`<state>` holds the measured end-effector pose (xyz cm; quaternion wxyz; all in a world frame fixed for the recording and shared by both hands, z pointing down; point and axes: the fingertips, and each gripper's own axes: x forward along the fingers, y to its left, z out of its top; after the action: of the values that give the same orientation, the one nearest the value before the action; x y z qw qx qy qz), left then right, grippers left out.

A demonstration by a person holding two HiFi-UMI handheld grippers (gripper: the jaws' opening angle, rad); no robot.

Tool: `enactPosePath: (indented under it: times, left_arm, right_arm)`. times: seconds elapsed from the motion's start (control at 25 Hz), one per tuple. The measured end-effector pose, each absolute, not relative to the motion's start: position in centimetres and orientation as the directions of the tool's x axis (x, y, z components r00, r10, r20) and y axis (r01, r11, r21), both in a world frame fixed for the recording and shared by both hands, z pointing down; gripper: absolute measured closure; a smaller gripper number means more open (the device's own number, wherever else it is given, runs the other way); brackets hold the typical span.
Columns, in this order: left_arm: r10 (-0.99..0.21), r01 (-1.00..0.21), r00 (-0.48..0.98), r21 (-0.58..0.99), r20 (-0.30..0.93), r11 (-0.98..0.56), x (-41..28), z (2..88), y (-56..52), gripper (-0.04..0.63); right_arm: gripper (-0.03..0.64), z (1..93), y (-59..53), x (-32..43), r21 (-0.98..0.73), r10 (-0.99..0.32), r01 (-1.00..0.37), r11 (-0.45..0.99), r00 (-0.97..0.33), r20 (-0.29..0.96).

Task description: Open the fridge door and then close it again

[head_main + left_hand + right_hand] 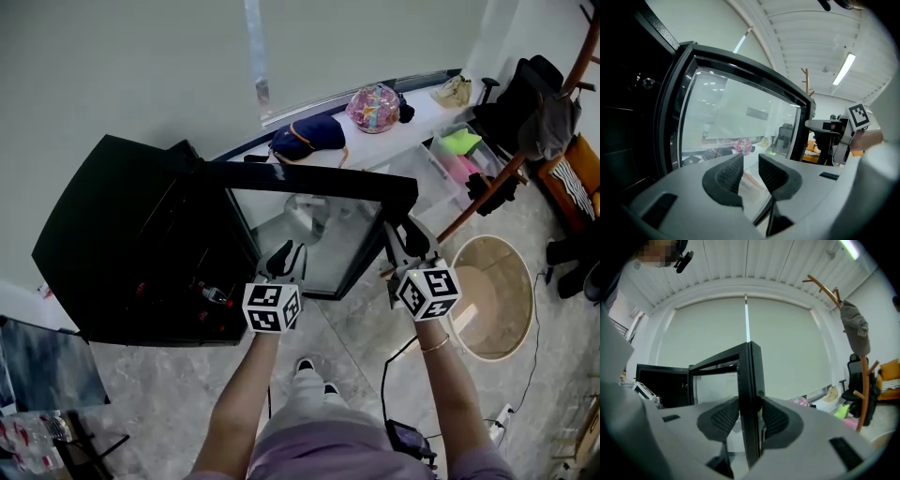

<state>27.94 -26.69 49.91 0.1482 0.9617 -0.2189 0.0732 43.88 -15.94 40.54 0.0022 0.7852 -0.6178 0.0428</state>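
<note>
Black fridge (122, 244) at left with its glass door (309, 180) swung wide open, as seen in the head view. The hinged edge meets the cabinet front and the free edge stands out to the right. The right gripper (410, 239) is at that free edge. In the right gripper view, the right gripper (750, 411) has a pad on each side of the door's (752, 376) upright black frame and clasps it. The left gripper (286, 255) is low in front of the pane, near the door's bottom edge. In the left gripper view, the left gripper's (750, 161) jaws stand narrowly apart with nothing between them and the pane (736, 117) ahead; whether they touch it cannot be told. Bare floor (356, 319) lies below the door and around the person's feet. A round wooden disc (492, 295) lies just right of the right gripper. A leaning coat rack (525, 159) and clear bins (450, 155) stand beyond the free edge. A sill (412, 127) behind the door carries two bags, well apart from the frame.
</note>
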Motion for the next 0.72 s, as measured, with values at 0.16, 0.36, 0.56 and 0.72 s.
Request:
enactPosePath:
  times: [0.16,0.36,0.56,0.72]
  left_arm:
    - [-0.396,-0.441,0.894,0.255,0.209,-0.861,28.1,50.2,-28.2,0.506]
    - [-0.408,-0.456,0.886,0.254,0.223,-0.853,28.1,50.8,-29.4,0.506]
    - [-0.413,-0.467,0.879,0.260,0.237,-0.845,27.1,51.5,-29.8,0.506]
    - [-0.436,-0.490,0.868,0.266,0.238,-0.830,26.0,51.6,-29.9,0.506]
  right_arm:
    - [0.477,40.7,-17.3,45.1,-0.055,-0.960,-0.960,-0.273,0.269,0.071]
    - [0.477,40.8,-18.7,46.6,-0.062,-0.948,-0.948,-0.312,0.307,0.079]
    - [0.474,41.8,-19.5,47.2,-0.067,-0.938,-0.938,-0.340,0.333,0.099]
    - [0.463,42.3,-19.3,46.8,-0.086,-0.935,-0.934,-0.346,0.336,0.113]
